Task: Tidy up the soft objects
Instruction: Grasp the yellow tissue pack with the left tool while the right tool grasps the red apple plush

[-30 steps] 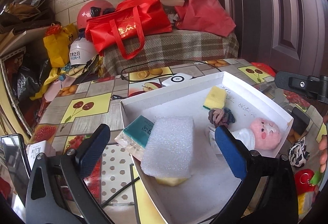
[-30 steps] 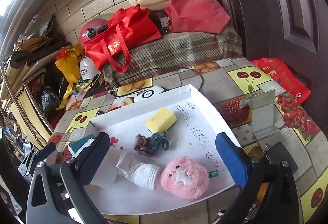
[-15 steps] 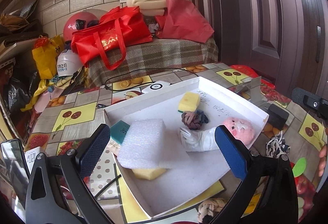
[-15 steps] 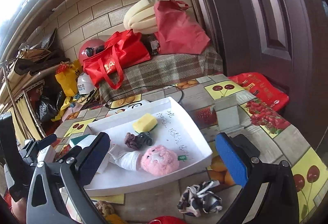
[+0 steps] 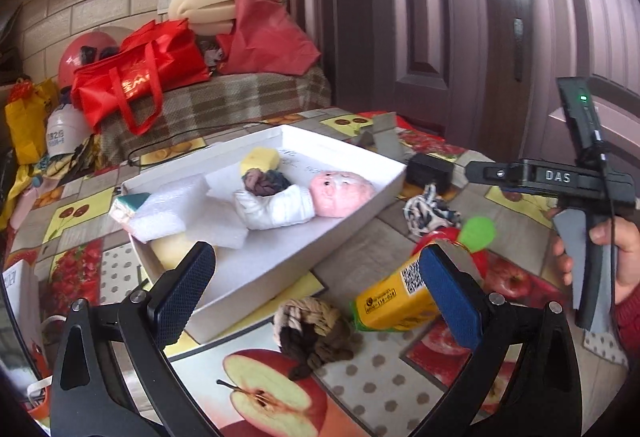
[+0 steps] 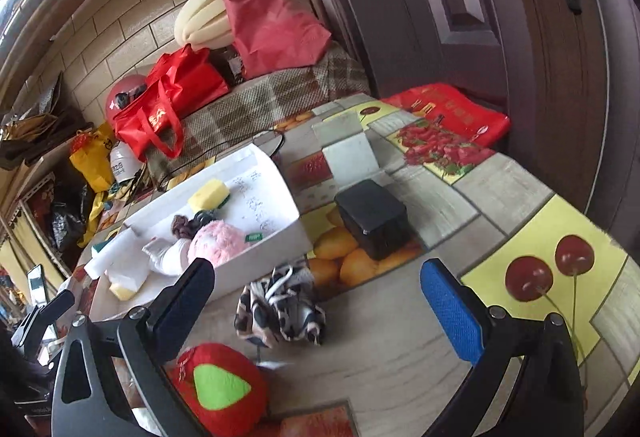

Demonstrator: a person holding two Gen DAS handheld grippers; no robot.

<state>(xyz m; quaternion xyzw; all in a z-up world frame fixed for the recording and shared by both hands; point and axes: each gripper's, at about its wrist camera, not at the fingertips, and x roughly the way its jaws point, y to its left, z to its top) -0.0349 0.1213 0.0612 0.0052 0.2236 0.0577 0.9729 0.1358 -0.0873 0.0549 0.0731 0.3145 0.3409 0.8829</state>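
Note:
A white box (image 5: 362, 215) (image 6: 276, 163) on the table holds a pink plush (image 5: 342, 193) (image 6: 218, 241), a white sock (image 5: 280, 207), a dark scrunchie (image 5: 266, 183), a yellow sponge (image 5: 260, 159) (image 6: 209, 193) and white foam (image 5: 168, 209). Outside it lie a brown braided rope (image 5: 314, 329), a yellow packet (image 5: 396, 303), a black-and-white cloth (image 5: 428, 211) (image 6: 280, 311) and a red plush with a green patch (image 6: 218, 383). My left gripper (image 5: 316, 289) is open above the rope. My right gripper (image 6: 318, 301) is open over the black-and-white cloth.
A black box (image 6: 374, 223) and a grey stand (image 6: 348, 151) sit to the right of the white box. Red bags (image 5: 140, 77) and foam rolls lie on a plaid bench behind. A dark door (image 6: 500, 37) stands at the right. A hand (image 5: 616, 257) holds the right gripper's handle.
Both grippers have pulled back and swung right, away from the white box. Loose items on the table in front of the box have come into view. Both stay open.

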